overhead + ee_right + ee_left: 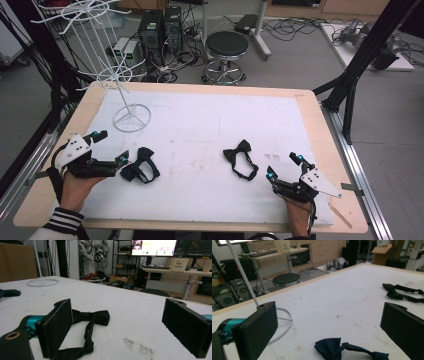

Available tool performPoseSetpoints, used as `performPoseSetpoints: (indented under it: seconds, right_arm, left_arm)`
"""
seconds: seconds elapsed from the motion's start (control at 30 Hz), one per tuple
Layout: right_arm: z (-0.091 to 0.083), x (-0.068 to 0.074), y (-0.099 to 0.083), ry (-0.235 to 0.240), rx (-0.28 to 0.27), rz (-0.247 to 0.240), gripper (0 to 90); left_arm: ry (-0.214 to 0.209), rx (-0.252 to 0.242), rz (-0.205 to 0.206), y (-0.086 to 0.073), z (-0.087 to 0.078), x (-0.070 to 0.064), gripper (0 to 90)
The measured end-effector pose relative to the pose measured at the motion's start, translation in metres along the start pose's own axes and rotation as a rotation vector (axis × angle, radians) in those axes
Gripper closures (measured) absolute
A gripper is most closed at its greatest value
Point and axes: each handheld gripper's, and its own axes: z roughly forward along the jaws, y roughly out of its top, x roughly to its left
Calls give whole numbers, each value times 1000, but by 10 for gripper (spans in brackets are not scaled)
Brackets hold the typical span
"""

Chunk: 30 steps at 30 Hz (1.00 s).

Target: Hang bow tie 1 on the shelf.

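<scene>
Two black bow ties lie on the white mat (200,125). The left bow tie (141,165) lies just right of my left gripper (111,146), which is open; in the left gripper view this bow tie (337,348) lies low between the spread jaws of the left gripper (328,315). The right bow tie (240,157) lies with its strap looped, just left of my right gripper (284,166), also open. In the right gripper view that bow tie (92,317) lies beside the left jaw of the right gripper (120,312). Nothing is held.
A white wire rack stands on a ring base (132,118) at the mat's far left, just beyond the left gripper; ring base (284,322) (43,282). The wooden table edge (320,125) frames the mat. A stool (227,47) and computers (160,30) stand on the floor behind.
</scene>
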Motion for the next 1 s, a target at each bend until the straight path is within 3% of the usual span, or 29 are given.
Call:
performPoseSetpoints:
  seconds: [0.1,0.13,0.33,0.4,0.83,1.0]
  right_arm:
    - [0,0,0,0,0,0,90]
    - [0,0,0,0,0,-1,90]
    - [0,0,0,1,0,-1,90]
    - [0,0,0,1,0,-1,90]
    - [0,0,0,-1,1,3,90]
    - [0,0,0,1,1,4,90]
  left_arm:
    - [-17,29,2,5,3,0,18]
    - [-31,78,5,10,6,0,18]
    - [-76,188,24,22,16,0,48]
    - [-84,194,22,23,17,1,114]
    - [-128,341,52,29,31,6,115]
    - [-173,412,52,28,36,9,114]
